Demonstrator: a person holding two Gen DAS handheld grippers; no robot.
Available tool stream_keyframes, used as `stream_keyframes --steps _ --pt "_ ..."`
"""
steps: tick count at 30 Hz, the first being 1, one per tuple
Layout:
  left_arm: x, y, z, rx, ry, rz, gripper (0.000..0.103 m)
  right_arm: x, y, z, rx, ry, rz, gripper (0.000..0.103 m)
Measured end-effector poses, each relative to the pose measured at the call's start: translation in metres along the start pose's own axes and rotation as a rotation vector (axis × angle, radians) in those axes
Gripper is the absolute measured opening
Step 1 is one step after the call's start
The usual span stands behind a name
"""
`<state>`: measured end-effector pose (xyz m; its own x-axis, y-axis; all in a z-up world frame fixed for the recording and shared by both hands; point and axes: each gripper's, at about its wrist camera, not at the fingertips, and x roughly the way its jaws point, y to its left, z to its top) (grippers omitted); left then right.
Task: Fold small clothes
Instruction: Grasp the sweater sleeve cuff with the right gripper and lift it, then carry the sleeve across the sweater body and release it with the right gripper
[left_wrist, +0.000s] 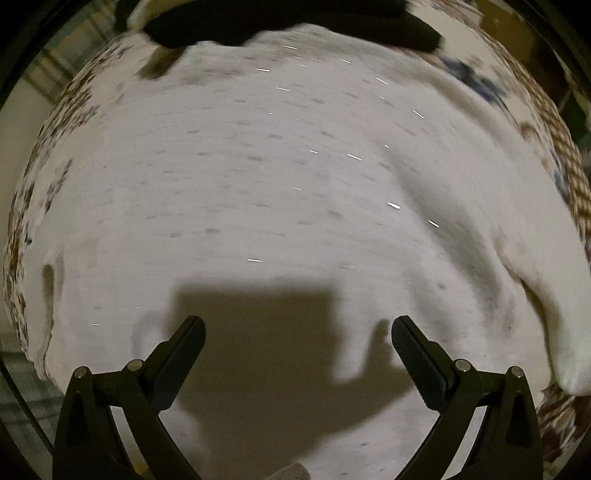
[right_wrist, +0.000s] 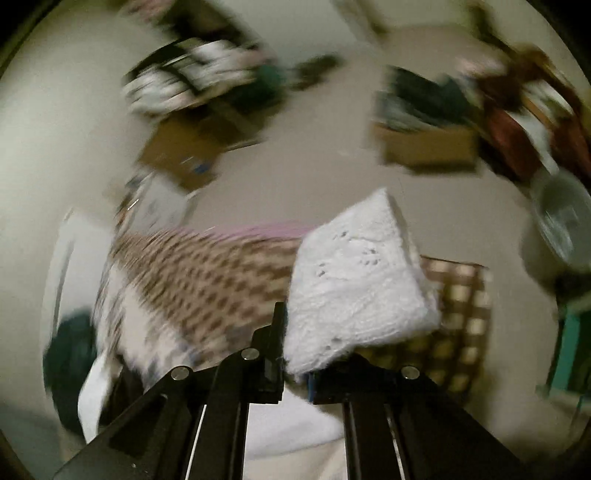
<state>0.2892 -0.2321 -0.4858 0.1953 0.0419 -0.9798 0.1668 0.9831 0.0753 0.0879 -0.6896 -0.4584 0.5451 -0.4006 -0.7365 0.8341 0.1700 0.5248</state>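
Observation:
A white knitted garment (left_wrist: 258, 177) with small grey flecks lies spread flat and fills most of the left wrist view. My left gripper (left_wrist: 297, 332) is open and empty just above its near part, casting a shadow on it. My right gripper (right_wrist: 291, 347) is shut on a folded corner of the white knit garment (right_wrist: 354, 284), which stands up from the jaws, lifted above the surface. That view is blurred by motion.
A brown-and-cream patterned cover (left_wrist: 55, 133) (right_wrist: 207, 280) lies under the garment. A black cloth (left_wrist: 280, 22) lies at the far edge. Cardboard boxes (right_wrist: 428, 147), a metal bowl (right_wrist: 561, 218) and clutter sit on the floor beyond.

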Motion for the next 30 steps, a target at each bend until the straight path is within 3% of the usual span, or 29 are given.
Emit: stream_keyframes --steps 3,7,10,14,18,22,26,28,29,30 --pt "-0.008 0.045 0.008 -0.061 -0.004 -0.006 0.103 0.000 0.090 -0.032 -0.193 0.059 0.093 0.009" --pt "-0.018 0.118 0.006 -0.156 -0.022 0.023 0.103 0.011 0.201 -0.117 -0.407 0.171 0.199 0.009" --pt "-0.019 0.179 0.002 -0.238 -0.029 0.058 0.103 0.030 0.277 -0.213 -0.577 0.278 0.265 0.009" --pt "-0.014 0.251 -0.014 -0.347 -0.026 0.109 0.103 0.058 0.346 -0.349 -0.788 0.408 0.306 0.008" --pt "-0.002 0.319 -0.025 -0.446 -0.003 0.152 0.103 0.076 0.376 -0.486 -0.987 0.500 0.289 0.008" --pt "0.001 0.355 -0.045 -0.513 0.011 0.170 0.103 0.079 0.382 -0.573 -1.090 0.546 0.255 0.008" --pt "0.003 0.375 -0.061 -0.565 0.023 0.170 0.103 0.085 0.378 -0.624 -1.179 0.566 0.211 0.009" --pt "0.005 0.388 -0.068 -0.597 0.026 0.161 0.103 0.095 0.382 -0.640 -1.177 0.653 0.174 0.015" --pt "0.006 0.394 -0.071 -0.610 0.025 0.152 0.103 0.095 0.381 -0.642 -1.149 0.706 0.183 0.020" --pt "0.006 0.402 -0.075 -0.631 0.023 0.144 0.103 0.092 0.382 -0.639 -1.110 0.764 0.219 0.035"
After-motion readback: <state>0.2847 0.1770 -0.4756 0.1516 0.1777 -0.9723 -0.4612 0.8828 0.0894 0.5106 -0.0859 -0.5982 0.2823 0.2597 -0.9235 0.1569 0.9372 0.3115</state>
